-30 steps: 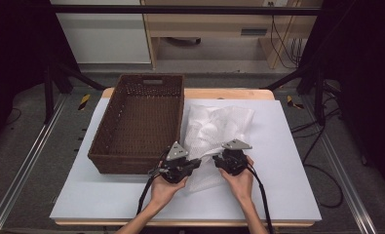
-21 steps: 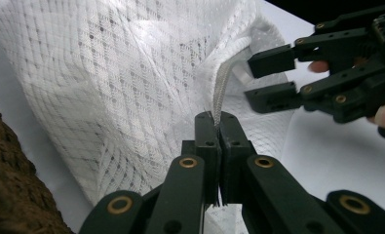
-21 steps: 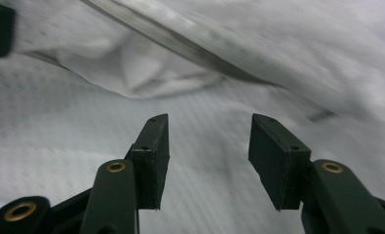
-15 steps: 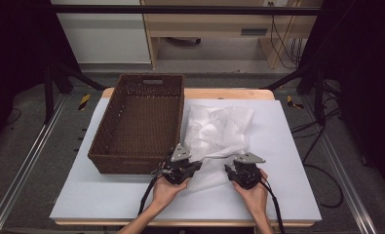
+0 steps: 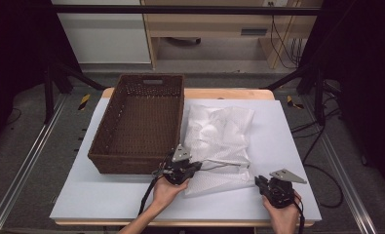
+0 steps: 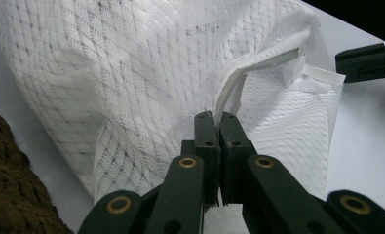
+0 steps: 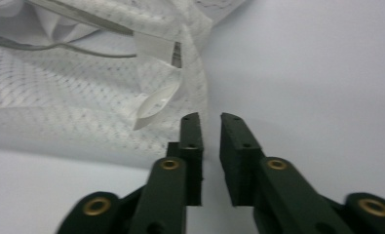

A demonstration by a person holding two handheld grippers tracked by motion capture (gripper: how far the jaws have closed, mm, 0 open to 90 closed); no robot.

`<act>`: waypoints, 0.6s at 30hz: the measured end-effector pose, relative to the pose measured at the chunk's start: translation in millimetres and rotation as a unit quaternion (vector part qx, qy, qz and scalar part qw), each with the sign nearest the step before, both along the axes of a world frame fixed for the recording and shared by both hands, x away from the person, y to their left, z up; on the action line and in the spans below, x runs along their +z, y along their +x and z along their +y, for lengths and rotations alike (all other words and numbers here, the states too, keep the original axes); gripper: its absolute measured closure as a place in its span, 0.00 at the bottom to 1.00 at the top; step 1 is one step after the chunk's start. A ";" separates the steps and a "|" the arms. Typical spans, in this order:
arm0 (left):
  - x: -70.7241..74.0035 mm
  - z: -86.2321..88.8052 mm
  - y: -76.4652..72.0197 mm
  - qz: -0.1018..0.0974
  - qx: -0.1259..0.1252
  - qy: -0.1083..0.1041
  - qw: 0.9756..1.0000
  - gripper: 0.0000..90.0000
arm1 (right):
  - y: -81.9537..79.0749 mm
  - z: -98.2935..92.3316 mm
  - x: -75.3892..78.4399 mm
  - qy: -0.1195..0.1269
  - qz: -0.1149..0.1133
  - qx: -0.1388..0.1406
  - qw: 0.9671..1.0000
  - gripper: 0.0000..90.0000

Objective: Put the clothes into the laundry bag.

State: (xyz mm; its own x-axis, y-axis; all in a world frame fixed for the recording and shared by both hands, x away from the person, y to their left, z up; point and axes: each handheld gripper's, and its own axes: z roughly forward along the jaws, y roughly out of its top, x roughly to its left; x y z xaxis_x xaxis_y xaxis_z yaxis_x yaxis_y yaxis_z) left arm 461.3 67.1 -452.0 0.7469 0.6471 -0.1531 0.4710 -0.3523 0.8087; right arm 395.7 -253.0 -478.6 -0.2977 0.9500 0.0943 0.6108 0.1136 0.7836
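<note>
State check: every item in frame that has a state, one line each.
Left hand-held gripper: shut on the mesh bag's hem, lifting that edge.
Right hand-held gripper: jaws have just been closing, narrow gap, nothing between them, beside the bag's corner.
White mesh bag: lying crumpled on the table, mouth edge pulled up.
Wicker basket: upright, nothing inside.
Table: white top, bag and basket resting on it.

Grey floor (image 5: 39,146), wooden desk (image 5: 214,29), dark surroundings
</note>
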 end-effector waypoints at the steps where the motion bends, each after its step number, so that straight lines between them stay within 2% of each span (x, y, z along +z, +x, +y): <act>1: -0.2 -0.5 -0.2 0.000 -0.002 0.002 1.000 0.97 | 1.4 1.6 2.1 -0.002 -0.009 0.007 1.000 0.81; 3: -0.1 -0.3 -0.5 0.005 -0.004 0.001 1.000 0.95 | 5.8 10.8 9.5 -0.017 -0.029 0.022 0.999 0.72; 5: 1.8 0.0 -3.0 0.009 -0.002 0.002 1.000 0.88 | 13.1 19.4 16.3 -0.026 -0.041 0.035 0.998 0.65; 6: 3.5 0.7 -5.6 0.009 -0.003 0.004 1.000 0.84 | 16.7 22.1 18.5 -0.022 -0.044 0.036 0.998 0.64; 8: 7.6 3.1 -14.1 0.003 -0.007 0.010 1.000 0.72 | 22.8 27.9 19.6 -0.017 -0.034 0.041 0.998 0.63; 9: 8.9 5.2 -19.8 0.000 -0.009 0.013 1.000 0.66 | 25.5 30.4 17.2 -0.023 -0.034 0.041 0.998 0.64; 11: 9.0 13.7 -32.7 -0.009 -0.012 0.015 1.000 0.61 | 30.7 31.1 8.4 -0.039 -0.018 0.034 0.998 0.68; 12: 7.6 19.4 -38.8 -0.011 -0.010 0.016 1.000 0.59 | 32.1 29.0 3.5 -0.043 -0.011 0.027 0.999 0.76; 14: 0.1 31.7 -47.4 -0.002 -0.003 0.018 1.000 0.58 | 32.6 20.0 -4.1 -0.033 0.010 0.012 0.999 0.91; 15: -8.3 40.5 -51.4 0.004 0.008 0.021 1.000 0.58 | 31.9 13.8 -6.5 -0.027 0.016 0.009 0.999 0.98; 16: -12.8 44.5 -52.1 0.009 0.015 0.024 1.000 0.58 | 30.0 4.8 -7.5 -0.018 0.015 0.008 1.000 1.00; 18: -22.1 51.4 -51.3 0.022 0.032 0.025 0.999 0.58 | 28.5 -1.8 -7.1 -0.012 0.016 0.003 1.000 1.00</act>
State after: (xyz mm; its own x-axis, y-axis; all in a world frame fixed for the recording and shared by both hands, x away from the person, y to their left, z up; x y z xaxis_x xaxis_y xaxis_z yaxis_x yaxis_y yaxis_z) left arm 410.0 118.5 -474.0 0.6967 0.7013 -0.1512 0.5290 -0.3598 0.7686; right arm 424.2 -254.8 -485.7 -0.3015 0.9500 0.0811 0.6343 0.1364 0.7610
